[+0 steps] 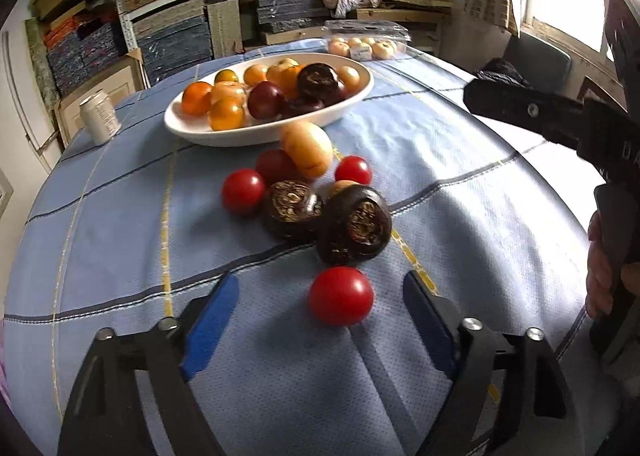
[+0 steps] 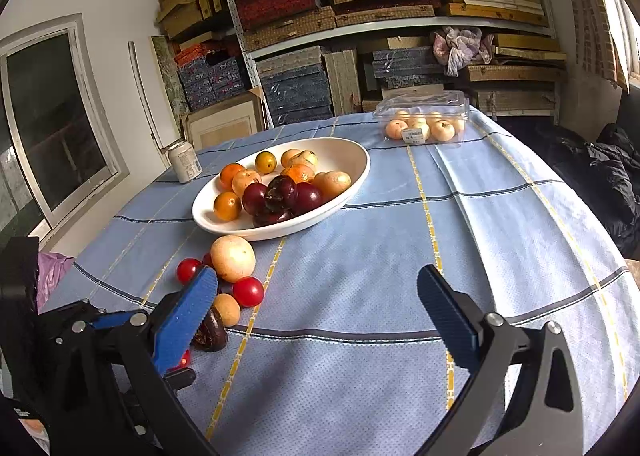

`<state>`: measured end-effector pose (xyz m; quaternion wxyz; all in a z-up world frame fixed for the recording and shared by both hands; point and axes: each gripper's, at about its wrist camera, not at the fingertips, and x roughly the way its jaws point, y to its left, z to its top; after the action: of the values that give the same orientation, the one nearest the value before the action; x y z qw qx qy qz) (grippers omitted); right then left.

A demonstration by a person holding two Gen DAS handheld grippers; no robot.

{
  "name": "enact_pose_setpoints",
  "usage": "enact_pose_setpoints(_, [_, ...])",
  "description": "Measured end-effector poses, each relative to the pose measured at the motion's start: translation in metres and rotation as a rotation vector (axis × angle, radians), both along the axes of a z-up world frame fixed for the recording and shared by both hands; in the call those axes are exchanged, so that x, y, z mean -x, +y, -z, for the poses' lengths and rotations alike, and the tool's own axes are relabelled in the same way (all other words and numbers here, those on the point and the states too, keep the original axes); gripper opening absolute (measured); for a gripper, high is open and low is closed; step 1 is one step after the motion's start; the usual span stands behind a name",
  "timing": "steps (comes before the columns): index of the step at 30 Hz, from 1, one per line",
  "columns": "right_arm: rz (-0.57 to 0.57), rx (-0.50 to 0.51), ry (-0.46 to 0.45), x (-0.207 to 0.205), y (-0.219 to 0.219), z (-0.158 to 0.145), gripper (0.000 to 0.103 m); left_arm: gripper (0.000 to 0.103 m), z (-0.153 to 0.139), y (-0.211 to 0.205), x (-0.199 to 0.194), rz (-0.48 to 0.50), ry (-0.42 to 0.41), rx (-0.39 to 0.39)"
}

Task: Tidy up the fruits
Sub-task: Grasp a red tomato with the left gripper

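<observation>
A red tomato [image 1: 341, 295] lies on the blue checked cloth of the bench [image 1: 460, 215], just ahead of the left gripper [image 1: 318, 298] and between its two blue pads; the jaws stand wide apart and hold nothing. Just behind the tomato, two dark purple-brown fruits [image 1: 354, 224] touch each other, and beyond them sit two more red tomatoes [image 1: 243, 191], a dark red plum [image 1: 275, 165] and a pale yellow fruit [image 1: 307, 149] that leans against the rim of the white oval bowl [image 1: 224, 133]. The bowl carries oranges, plums, pale fruits and another dark one. A drinks can [image 1: 100, 117] stands left of the bowl, and a clear plastic box of pale fruits [image 1: 362, 45] lies at the far edge.

The right gripper [image 2: 316, 312] hovers over bare cloth to the right of the loose pile, its jaws also wide open and empty. Its left pad hides part of that pile; the near tomato shows there only as a red sliver [image 2: 183, 362]. The right wrist view alone shows a window [image 2: 52, 119] on the left wall; the left wrist view alone shows the hand [image 1: 600, 268] gripping the right tool's handle.
</observation>
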<state>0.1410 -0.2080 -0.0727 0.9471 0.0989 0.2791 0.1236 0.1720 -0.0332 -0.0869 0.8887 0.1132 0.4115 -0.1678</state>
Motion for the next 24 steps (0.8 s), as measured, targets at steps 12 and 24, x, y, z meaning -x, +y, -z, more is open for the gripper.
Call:
enact_pose_setpoints(12, [-0.017, 0.003, 0.014, -0.004, 0.003, 0.004, 0.098, 0.038, 0.006, 0.007, -0.011, 0.005, 0.080, 0.077])
enact_pose_setpoints(24, [-0.187, 0.087, -0.022, 0.008, 0.040, 0.003, 0.098, 0.032, -0.017, 0.076, -0.020, -0.297, -0.029, 0.094])
